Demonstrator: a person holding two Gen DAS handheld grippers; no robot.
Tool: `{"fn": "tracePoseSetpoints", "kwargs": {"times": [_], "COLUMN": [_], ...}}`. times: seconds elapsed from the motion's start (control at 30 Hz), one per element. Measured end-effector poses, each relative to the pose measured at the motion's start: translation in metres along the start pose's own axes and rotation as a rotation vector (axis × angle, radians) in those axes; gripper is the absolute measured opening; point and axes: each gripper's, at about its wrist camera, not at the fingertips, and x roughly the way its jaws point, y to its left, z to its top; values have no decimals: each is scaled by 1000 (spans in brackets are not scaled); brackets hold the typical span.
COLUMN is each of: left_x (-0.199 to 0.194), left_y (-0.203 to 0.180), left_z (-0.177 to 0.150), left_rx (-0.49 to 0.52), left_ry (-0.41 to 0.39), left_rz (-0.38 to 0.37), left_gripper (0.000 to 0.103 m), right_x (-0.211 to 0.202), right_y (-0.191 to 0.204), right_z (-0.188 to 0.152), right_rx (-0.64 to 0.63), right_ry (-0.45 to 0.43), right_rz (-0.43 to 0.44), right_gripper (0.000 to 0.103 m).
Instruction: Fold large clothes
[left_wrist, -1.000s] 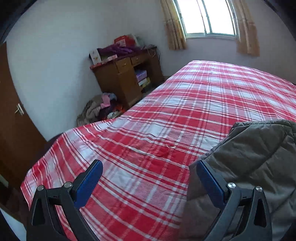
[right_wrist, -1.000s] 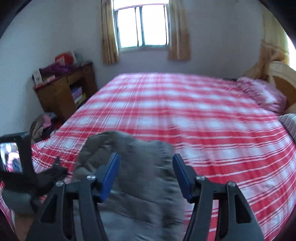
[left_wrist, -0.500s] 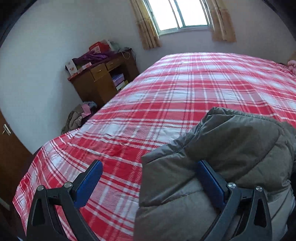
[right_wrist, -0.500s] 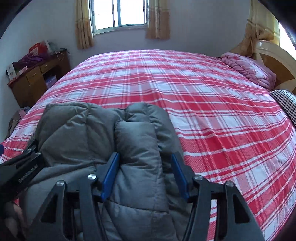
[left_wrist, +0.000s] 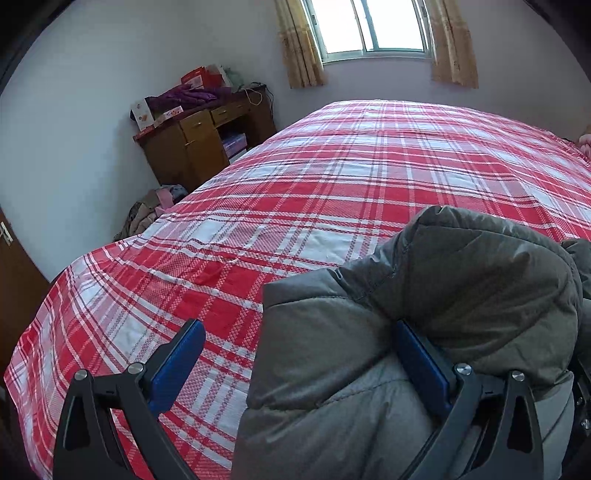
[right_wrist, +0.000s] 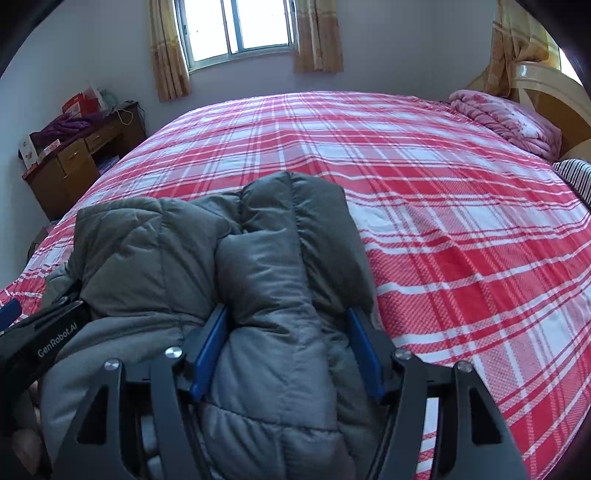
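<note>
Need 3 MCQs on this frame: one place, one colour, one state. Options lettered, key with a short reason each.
1. Where does the padded jacket lie?
A. on the near part of the bed
B. on the wooden desk
C. on the floor

2. What colour is the bedspread?
A. plain blue
B. red and white plaid
C. green stripes

3. How does the left gripper stand?
A. clamped on the bedspread
B. jaws wide apart, jacket fabric against one pad only
C. out of view

Key: 1 A, the jacket rests on the bed just ahead of both grippers. 2 B, red and white checks cover the bed. 3 B, the left wrist view shows a wide gap between the blue pads, and the jacket touches only the other pad.
</note>
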Motion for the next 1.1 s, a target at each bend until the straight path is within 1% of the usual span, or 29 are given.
{"fn": "tracePoseSetpoints", "kwargs": {"times": [0.47,0.83,1.1], "left_x": [8,11,14], "left_y": [1,1,-2], "left_z": [-3,-4,-4], "left_rx": [-12,-4,13], "left_ry": [21,34,46], "left_rz": [-25,-29,-18], "left_gripper": [102,102,102], "right_x": [10,13,16], "right_y": [1,2,4], "right_z": [-5,-6,-5], "right_rx": [-2,-6,-9], "right_ry": [32,47,60], "right_rz": [1,-10,-19], "right_gripper": [69,72,74]}}
